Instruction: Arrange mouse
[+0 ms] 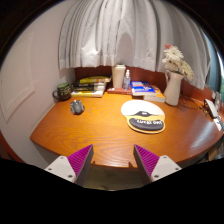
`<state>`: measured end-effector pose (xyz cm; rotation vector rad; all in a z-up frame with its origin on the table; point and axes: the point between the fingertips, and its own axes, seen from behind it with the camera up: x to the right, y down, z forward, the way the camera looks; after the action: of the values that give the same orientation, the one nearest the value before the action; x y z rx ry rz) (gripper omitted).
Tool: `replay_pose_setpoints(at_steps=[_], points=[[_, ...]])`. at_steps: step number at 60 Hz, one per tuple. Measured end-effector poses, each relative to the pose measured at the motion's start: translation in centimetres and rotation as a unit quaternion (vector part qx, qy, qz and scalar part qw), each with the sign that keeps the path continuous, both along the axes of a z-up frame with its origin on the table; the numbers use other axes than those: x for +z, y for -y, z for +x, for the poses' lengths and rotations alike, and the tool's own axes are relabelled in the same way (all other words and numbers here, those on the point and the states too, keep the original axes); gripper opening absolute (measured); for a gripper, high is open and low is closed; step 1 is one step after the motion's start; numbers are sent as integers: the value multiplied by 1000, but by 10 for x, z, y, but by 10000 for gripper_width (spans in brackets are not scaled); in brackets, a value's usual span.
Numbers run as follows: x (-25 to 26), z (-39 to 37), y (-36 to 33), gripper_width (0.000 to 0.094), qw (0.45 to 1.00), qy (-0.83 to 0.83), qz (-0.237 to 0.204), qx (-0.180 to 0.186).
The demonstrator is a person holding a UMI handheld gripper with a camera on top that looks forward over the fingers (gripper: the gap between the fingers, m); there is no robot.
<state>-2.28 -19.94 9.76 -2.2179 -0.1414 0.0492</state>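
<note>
Approaching with tongs [113, 163] spread and empty, mouse [77, 107] well ahead on the surface [95, 135], next likely reaching across toward it, then carrying to mouse pad [146, 122].

wooden table [100, 125] carries a dark mouse [77, 106] near its left side and a round mouse pad [144, 116] right of centre. books [90, 87], a vase of flowers [174, 82], a jar [119, 76] sit along the back.

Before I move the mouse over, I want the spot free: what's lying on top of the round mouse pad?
The round mouse pad carries only white lettering. The mouse sits apart, left. Underneath it cannot be seen. The gripper jaws are open.
</note>
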Motion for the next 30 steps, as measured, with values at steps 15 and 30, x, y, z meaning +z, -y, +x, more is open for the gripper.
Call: replay_pose_setpoints(at_steps=[15,30], points=[[7,-61,-37,814,998,-14,-43,53],[46,-52,-146,817,997,-9,-56,54]])
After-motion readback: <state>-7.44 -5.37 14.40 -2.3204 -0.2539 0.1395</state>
